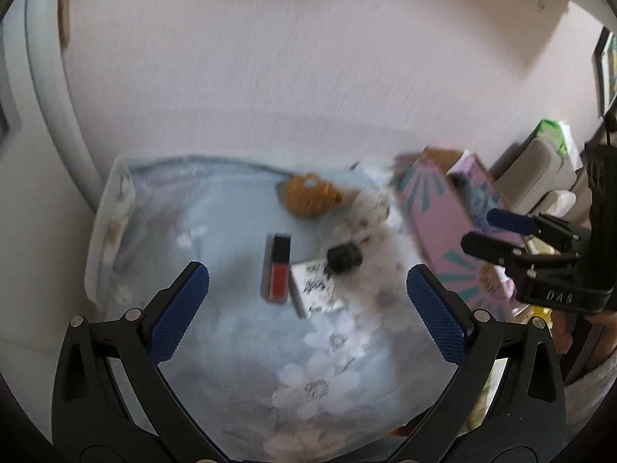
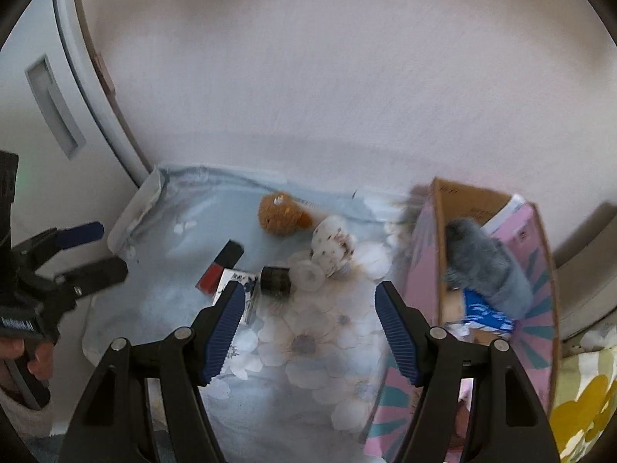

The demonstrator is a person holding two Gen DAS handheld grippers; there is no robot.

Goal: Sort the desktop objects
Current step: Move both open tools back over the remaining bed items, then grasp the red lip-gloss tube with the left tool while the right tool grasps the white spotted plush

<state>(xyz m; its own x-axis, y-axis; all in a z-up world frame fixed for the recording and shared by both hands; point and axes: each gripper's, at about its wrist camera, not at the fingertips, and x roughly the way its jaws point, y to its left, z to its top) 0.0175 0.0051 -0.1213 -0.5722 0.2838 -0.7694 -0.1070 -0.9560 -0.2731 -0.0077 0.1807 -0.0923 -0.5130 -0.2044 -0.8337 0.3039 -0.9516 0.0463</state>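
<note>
Desktop objects lie scattered across the middle of both views on a pale blue floral cloth point(image 2: 308, 347) spread over the tabletop — a red lip-gloss tube point(image 2: 219, 266), a small printed white box point(image 2: 237, 281) touching it, a black-capped little jar point(image 2: 275, 279) beside a clear round lid point(image 2: 308, 276), a speckled white pouch point(image 2: 333, 245), and an orange knitted toy point(image 2: 279, 214) further up by the wall. They sit loose and close together, which I judge is simply how they wait to be sorted. At the right of the frame stands a pink cardboard box point(image 2: 536, 239), open at the top, with a grey furry thing point(image 2: 484, 266) and a blue packet point(image 2: 486, 314) inside — likely the bin for sorted pieces, set just beside the pile for a short carry.

Left claw point(image 1: 308, 297) hangs over the lip-gloss and the white box, its blue pads set wide apart with nothing between them. Right claw point(image 2: 310, 328) hovers lower in its own frame over the cloth near the jar, pads likewise apart and empty. Both tilt downward at the heap, so a first pick looks about to be chosen, and nothing is yet gripped
</note>
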